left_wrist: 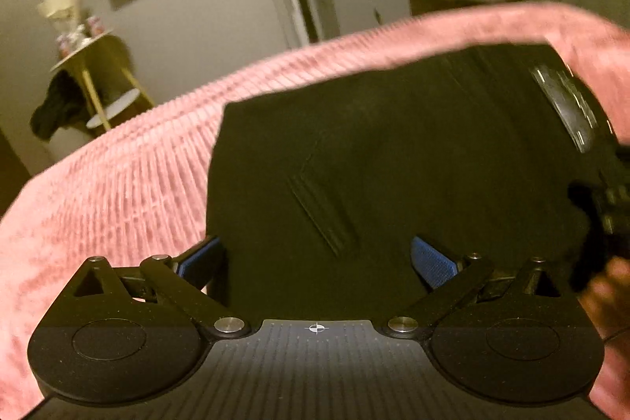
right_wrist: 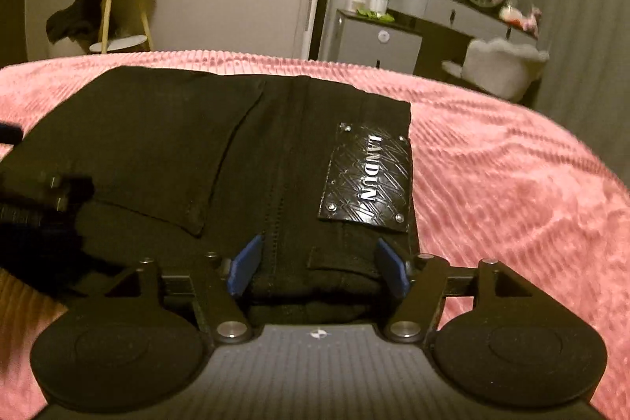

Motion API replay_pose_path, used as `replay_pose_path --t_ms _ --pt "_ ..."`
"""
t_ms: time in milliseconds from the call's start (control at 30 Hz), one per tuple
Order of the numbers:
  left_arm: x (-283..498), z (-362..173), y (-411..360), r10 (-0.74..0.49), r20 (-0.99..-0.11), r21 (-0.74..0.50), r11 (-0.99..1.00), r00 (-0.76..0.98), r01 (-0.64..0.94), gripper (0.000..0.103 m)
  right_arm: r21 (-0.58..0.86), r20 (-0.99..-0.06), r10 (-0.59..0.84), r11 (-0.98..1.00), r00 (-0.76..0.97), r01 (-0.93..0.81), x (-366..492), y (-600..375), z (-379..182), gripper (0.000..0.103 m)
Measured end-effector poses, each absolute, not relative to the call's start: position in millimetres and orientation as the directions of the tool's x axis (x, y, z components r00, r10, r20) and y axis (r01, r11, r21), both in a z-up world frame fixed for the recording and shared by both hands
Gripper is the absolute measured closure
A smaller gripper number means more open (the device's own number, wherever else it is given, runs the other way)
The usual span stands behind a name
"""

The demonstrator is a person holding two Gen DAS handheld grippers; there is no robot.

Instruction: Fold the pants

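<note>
The black pants [right_wrist: 220, 152] lie folded into a flat block on the pink ribbed bedspread [right_wrist: 512, 184], long axis across the right view, waistband end at right. Left to right: a back pocket [right_wrist: 177, 144], a stitched centre seam, then a glossy embossed patch [right_wrist: 366, 176] reading LANDUN by the right edge. The left gripper [left_wrist: 315, 262] stands wide over the cloth, pads clear of it. The right gripper [right_wrist: 319, 266] is spread partway, straddling the near folded edge without pinching it.
</note>
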State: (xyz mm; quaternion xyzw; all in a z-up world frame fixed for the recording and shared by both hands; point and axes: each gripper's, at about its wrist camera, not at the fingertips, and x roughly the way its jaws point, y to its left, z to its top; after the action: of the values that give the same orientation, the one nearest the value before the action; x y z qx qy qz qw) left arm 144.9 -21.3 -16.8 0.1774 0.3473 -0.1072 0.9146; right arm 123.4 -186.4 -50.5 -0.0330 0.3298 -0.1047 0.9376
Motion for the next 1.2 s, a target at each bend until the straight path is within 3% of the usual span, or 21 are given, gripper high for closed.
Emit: replay_pose_path --t_ms 100,200,267,333,500,667,733,1033,1200 --pt "118.1 -2.3 -7.1 -0.113 -0.705 0.183 0.925 0.701 0.332 0.000 -0.150 -0.649 -0.247 0.969 0.719 0.198 108.6 -175.6 -36.7 0.025" --pt "83.5 4.2 8.0 -0.126 -0.723 0.126 0.943 0.679 0.309 0.000 -0.065 -0.747 -0.195 0.973 0.635 0.222 85.0 -173.2 -33.0 0.024" --pt "56.2 8.2 14.3 -0.137 -0.717 0.118 0.942 0.684 0.314 0.000 -0.002 -0.749 -0.159 0.971 0.643 0.238 56.9 -166.5 -24.0 0.019" --pt "34.1 15.4 18.5 -0.134 -0.710 0.126 0.942 0.691 0.312 0.000 0.023 -0.732 -0.155 0.968 0.663 0.251 32.8 -156.2 -10.5 0.004" --pt "-8.2 52.8 39.5 -0.160 -0.692 0.046 0.964 0.704 0.264 0.000 -0.028 -0.752 -0.203 0.960 0.627 0.278 3.0 -136.0 25.8 0.004" --pt "-27.3 77.4 59.1 -0.159 -0.687 -0.014 0.979 0.709 0.205 0.000 -0.161 -0.822 -0.315 0.928 0.475 0.337 -0.6 -126.2 43.2 0.004" --pt "-26.5 82.4 61.9 -0.152 -0.692 -0.020 0.981 0.706 0.192 0.000 -0.196 -0.794 -0.347 0.923 0.499 0.330 -8.8 -120.7 54.2 0.004" --pt "-21.4 89.8 56.6 -0.138 -0.728 -0.011 0.982 0.671 0.190 0.000 -0.174 -0.757 -0.312 0.943 0.574 0.283 -17.6 -104.7 79.2 0.004" --pt "-17.7 98.3 43.8 -0.105 -0.727 0.087 0.966 0.679 0.242 0.000 -0.133 -0.777 -0.257 0.959 0.575 0.249 -9.5 -104.2 83.6 0.004"
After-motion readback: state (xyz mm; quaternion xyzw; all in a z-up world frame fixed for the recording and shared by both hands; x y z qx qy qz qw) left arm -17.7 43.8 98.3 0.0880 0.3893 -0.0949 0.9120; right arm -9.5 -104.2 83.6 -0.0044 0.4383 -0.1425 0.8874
